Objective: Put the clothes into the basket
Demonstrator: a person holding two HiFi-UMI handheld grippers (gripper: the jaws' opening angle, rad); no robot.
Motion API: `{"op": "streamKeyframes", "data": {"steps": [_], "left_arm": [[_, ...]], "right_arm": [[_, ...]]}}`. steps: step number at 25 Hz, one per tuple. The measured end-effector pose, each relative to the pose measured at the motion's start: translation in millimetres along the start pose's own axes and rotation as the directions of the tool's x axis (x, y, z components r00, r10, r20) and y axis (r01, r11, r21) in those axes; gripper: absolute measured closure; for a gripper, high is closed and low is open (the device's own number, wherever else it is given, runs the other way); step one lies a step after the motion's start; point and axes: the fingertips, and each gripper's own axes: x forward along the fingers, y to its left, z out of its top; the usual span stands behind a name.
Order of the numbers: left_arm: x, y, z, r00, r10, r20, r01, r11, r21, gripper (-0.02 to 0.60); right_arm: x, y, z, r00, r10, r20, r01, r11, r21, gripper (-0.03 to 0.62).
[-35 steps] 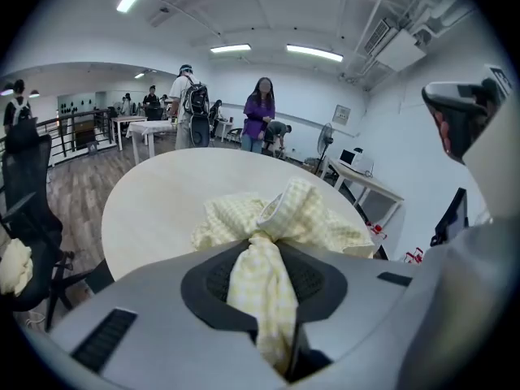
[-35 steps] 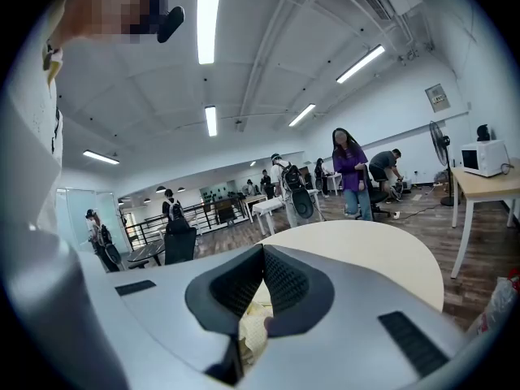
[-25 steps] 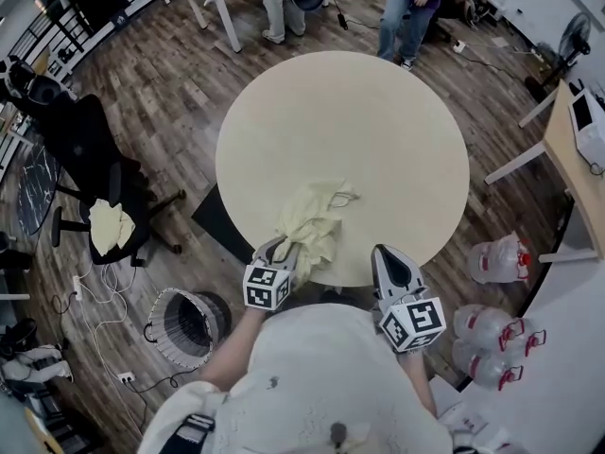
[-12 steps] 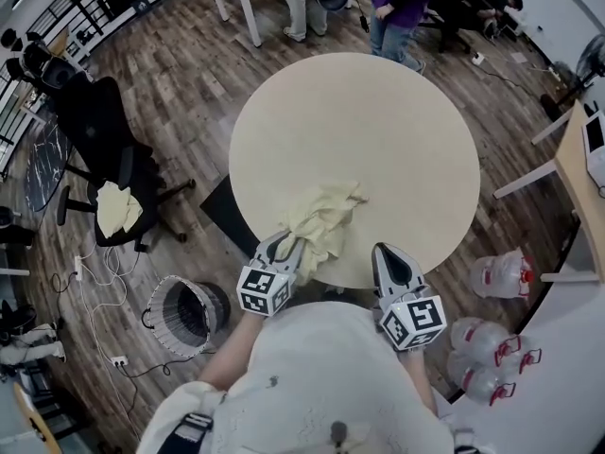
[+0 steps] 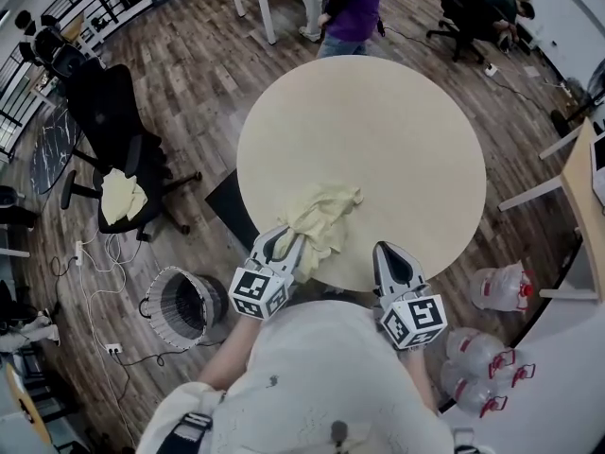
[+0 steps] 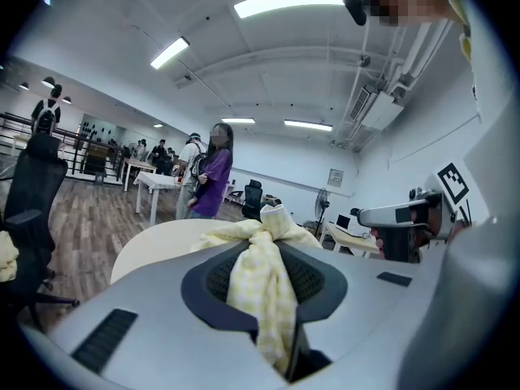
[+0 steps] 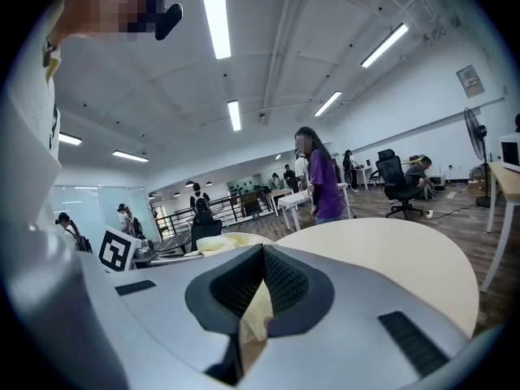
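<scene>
A pale yellow checked cloth (image 5: 326, 218) lies bunched at the near edge of the round beige table (image 5: 378, 130). My left gripper (image 5: 286, 246) is shut on its near end. In the left gripper view the cloth (image 6: 258, 287) runs between the jaws and rises in a knot above the tips of that gripper (image 6: 264, 246). My right gripper (image 5: 389, 256) hovers at the table's near edge, to the right of the cloth, with its jaw tips together and nothing held (image 7: 262, 254). A round mesh basket (image 5: 180, 305) stands on the floor, down to the left of the table.
A second yellow cloth (image 5: 123, 195) lies on the seat of a black office chair (image 5: 109, 130) left of the table. Water jugs (image 5: 496, 287) stand on the floor at the right. A person in purple (image 5: 354, 8) stands at the table's far side.
My left gripper has risen with the cloth, whose near end now hangs lifted from the table edge. The right gripper has stayed put. The person in purple has come closer to the table.
</scene>
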Motion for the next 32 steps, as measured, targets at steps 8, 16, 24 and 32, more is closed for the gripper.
{"op": "streamKeyframes", "data": {"steps": [8, 16, 24, 32], "left_arm": [[-15.6, 5.5, 17.5, 0.997, 0.042, 0.065, -0.042, 0.999, 0.000, 0.489], [-51.6, 11.0, 18.7, 0.987, 0.113, 0.111, -0.112, 0.994, -0.014, 0.489], [-86.2, 26.7, 22.6, 0.968, 0.206, 0.140, -0.203, 0.979, -0.037, 0.489], [-130.1, 41.1, 25.2, 0.944, 0.277, 0.180, -0.268, 0.961, -0.075, 0.489]], "right_arm": [[12.6, 6.3, -3.2, 0.999, 0.049, -0.012, -0.049, 0.999, -0.005, 0.588], [21.9, 26.1, -12.5, 0.992, 0.118, -0.039, -0.119, 0.993, -0.020, 0.588], [39.5, 53.4, -16.9, 0.974, 0.208, -0.086, -0.213, 0.976, -0.046, 0.586], [50.9, 89.8, -22.1, 0.953, 0.277, -0.122, -0.287, 0.956, -0.069, 0.586]]}}
